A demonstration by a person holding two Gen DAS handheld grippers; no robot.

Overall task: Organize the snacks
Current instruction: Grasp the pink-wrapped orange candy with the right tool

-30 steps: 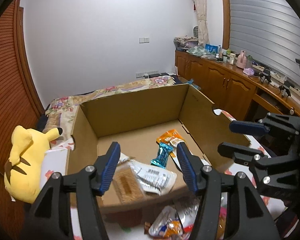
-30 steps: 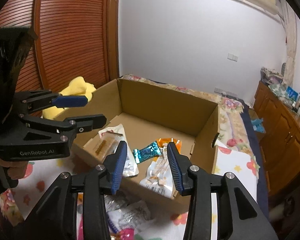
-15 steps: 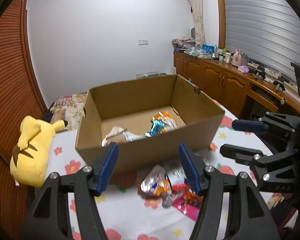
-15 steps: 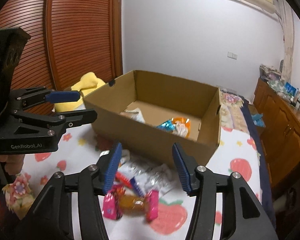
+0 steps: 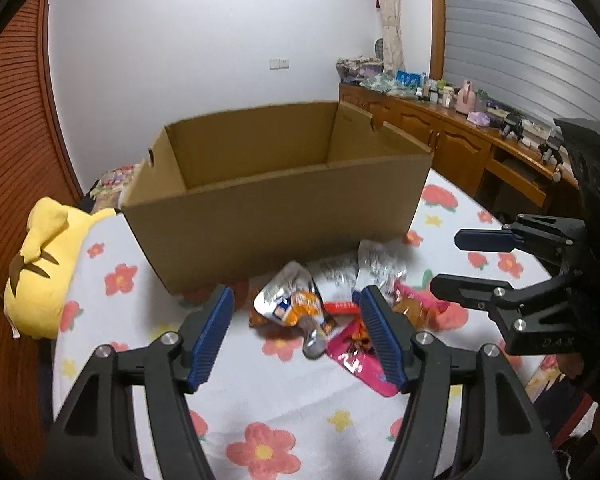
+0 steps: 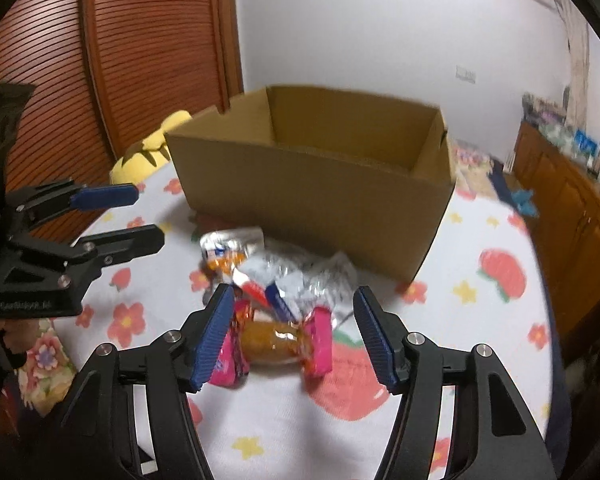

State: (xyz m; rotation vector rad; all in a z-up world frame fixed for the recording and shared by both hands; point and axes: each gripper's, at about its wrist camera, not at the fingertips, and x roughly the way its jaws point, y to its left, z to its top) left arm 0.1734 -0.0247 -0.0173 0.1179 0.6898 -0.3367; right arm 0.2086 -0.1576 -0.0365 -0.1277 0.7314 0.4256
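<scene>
Both the left gripper (image 5: 296, 336) and the right gripper (image 6: 296, 336) hover with jaws spread and empty over the snacks (image 6: 276, 280) heaped on the desk (image 6: 260, 420) just before the box (image 6: 312, 188).

plain white wall (image 5: 204, 60) sitting at the far end, slatted wood doors (image 6: 140, 60) running along the left, wooden cabinets (image 5: 452, 144) lining the right

Each claw was matte black plastic with silver screws. Ribbed blue pads (image 5: 210, 338) lined the fingers. Faint lettering marked the left claw (image 6: 112, 216).
</scene>
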